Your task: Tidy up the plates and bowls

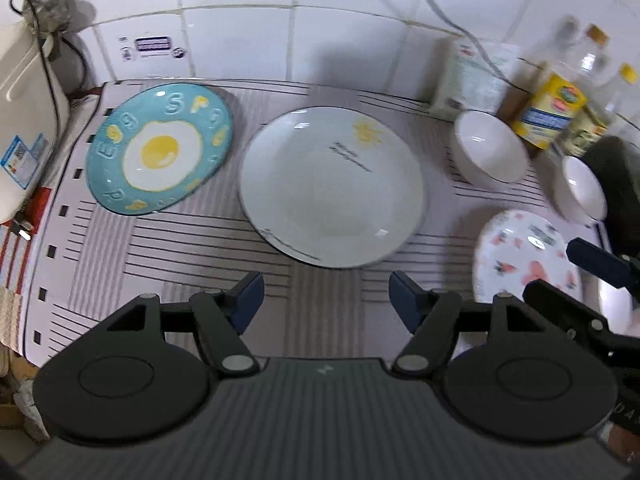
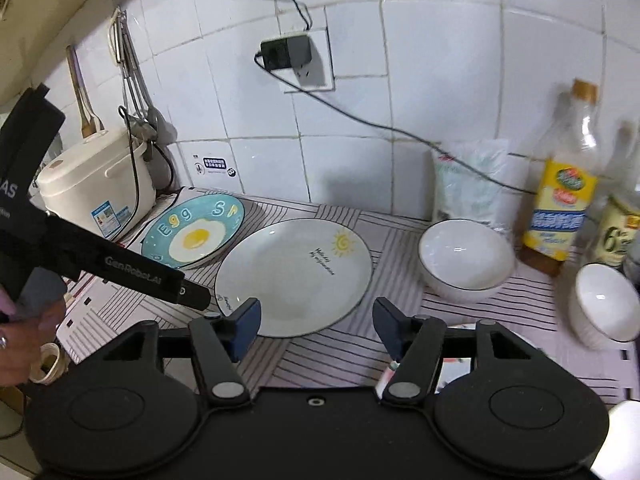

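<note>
Both the left hand-held gripper (image 1: 326, 300) and the right hand-held gripper (image 2: 316, 326) are spread and empty, with a large round white ceramic plate (image 1: 332, 186) just ahead; a pink-patterned plate (image 1: 520, 256), blurred, lies right of the left one.

A striped cloth (image 2: 332, 356) covers the table. At its far left corner stands a cream rice cooker (image 2: 94, 188), with utensils (image 2: 130, 60) hanging on the tiled wall (image 2: 440, 72) above it. A black adapter (image 2: 286, 53) sits in a wall socket, and its cord (image 2: 380, 124) trails off to the right. Against the wall at right stand a white bag (image 2: 466, 180), a yellow-labelled bottle (image 2: 562, 196) and a jar (image 2: 618, 230) beside it.
</note>
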`<action>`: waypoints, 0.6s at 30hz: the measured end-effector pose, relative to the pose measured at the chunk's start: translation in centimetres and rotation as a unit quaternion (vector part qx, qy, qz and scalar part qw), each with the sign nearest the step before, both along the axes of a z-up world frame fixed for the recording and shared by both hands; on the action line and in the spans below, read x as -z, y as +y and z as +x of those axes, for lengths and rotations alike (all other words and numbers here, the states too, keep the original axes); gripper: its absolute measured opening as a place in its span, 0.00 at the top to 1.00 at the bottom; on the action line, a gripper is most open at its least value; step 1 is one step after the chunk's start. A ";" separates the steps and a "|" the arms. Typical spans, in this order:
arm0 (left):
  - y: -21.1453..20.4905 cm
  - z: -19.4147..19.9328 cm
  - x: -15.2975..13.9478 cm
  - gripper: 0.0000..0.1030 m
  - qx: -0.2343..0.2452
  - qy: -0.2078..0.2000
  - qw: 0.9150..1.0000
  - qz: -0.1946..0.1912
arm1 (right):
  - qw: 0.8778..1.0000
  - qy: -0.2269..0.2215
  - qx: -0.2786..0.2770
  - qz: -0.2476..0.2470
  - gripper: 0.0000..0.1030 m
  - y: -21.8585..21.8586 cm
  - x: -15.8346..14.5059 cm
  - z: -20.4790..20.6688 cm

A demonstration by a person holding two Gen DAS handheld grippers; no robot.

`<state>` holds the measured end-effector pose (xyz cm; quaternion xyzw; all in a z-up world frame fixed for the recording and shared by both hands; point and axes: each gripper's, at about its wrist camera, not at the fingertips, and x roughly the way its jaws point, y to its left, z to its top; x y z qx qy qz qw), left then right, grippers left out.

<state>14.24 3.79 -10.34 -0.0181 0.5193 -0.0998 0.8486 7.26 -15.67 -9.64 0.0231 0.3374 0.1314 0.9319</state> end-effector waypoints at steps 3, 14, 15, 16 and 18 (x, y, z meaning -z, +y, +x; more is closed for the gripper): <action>-0.7 -1.4 -0.1 0.34 0.001 0.006 1.000 -0.002 | 1.000 0.008 0.021 -0.001 0.34 -1.4 -1.3 -1.7; -5.5 -4.2 0.6 0.26 0.056 0.021 0.998 -0.034 | 0.998 0.008 0.045 -0.032 0.34 -4.3 -1.8 -8.1; -6.1 -4.2 0.9 0.22 0.063 0.017 0.997 -0.035 | 0.998 0.008 0.055 -0.029 0.34 -4.8 -1.5 -8.6; -6.6 -4.3 1.2 0.18 0.068 0.012 0.997 -0.031 | 0.998 0.009 0.063 -0.024 0.34 -5.3 -1.2 -8.9; -7.8 -4.2 1.9 0.18 0.078 0.009 0.997 -0.018 | 0.997 0.011 0.082 -0.010 0.33 -6.3 -0.5 -9.7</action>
